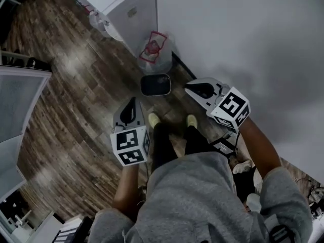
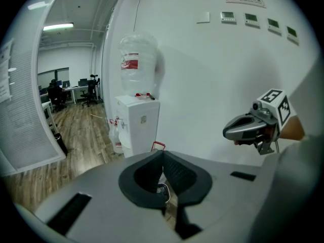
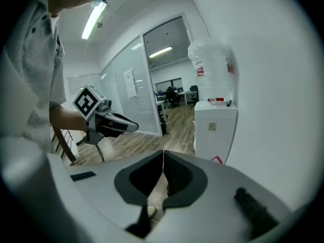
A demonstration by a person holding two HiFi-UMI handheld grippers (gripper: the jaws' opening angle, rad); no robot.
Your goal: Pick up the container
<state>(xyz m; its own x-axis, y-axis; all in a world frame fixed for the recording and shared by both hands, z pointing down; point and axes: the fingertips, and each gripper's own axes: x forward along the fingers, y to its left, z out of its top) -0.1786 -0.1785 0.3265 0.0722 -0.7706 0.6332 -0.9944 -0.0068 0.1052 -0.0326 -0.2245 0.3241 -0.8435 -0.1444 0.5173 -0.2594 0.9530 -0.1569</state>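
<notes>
Your left gripper (image 1: 132, 103) and right gripper (image 1: 192, 88) are both closed tight and empty. Stay closed and you'll just bump the container (image 1: 155, 84).

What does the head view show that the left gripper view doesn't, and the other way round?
Head view only: the person's shoes and the dark container in full on the floor before them. Left gripper view only: the water bottle atop the water dispenser, the wall panels, the office desks. Both: that water dispenser and the right gripper.
</notes>
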